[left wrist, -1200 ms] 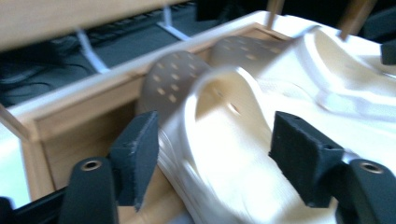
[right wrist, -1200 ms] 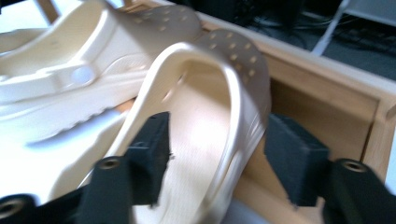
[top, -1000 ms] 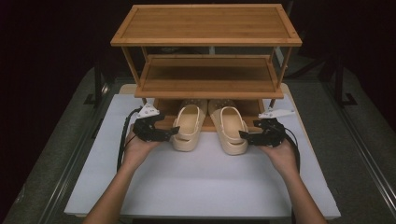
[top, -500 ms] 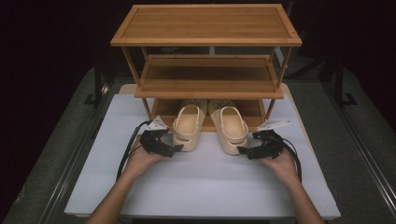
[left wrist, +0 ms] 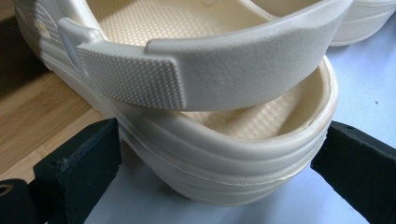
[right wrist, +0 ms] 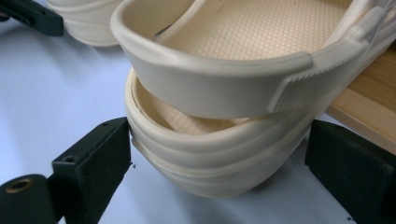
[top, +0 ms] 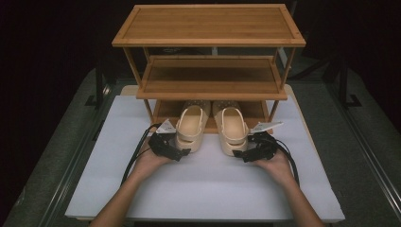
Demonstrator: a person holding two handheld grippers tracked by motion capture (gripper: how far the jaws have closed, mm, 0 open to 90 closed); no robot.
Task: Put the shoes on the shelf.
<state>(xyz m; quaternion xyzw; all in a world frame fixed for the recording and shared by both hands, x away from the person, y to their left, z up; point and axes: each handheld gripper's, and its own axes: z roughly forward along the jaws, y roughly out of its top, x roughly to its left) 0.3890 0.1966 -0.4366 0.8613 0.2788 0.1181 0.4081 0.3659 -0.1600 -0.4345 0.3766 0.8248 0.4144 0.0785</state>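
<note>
Two cream clogs lie side by side, toes on the bottom shelf point(top: 163, 111) of a bamboo rack point(top: 208, 80), heels on the white tabletop. My left gripper point(top: 182, 150) is at the heel of the left clog point(top: 191, 125). In the left gripper view that heel point(left wrist: 224, 154) sits between the gripper's point(left wrist: 222, 140) jaws, which have just been opening and do not press on it. My right gripper point(top: 241, 155) is at the heel of the right clog point(top: 232, 125). Its point(right wrist: 218, 140) jaws have also just opened around that heel point(right wrist: 210, 158).
The rack has a middle shelf point(top: 210, 75) and a top shelf point(top: 208, 23), both bare. The white table board point(top: 198, 189) reaches toward me in front of the clogs. Dark floor and metal rails point(top: 369, 156) flank the table. Cables loop back from both grippers.
Both hands have sunk toward the tabletop and come slightly nearer to me. The clogs' heels have come down onto the white surface. Both pairs of jaws have widened.
</note>
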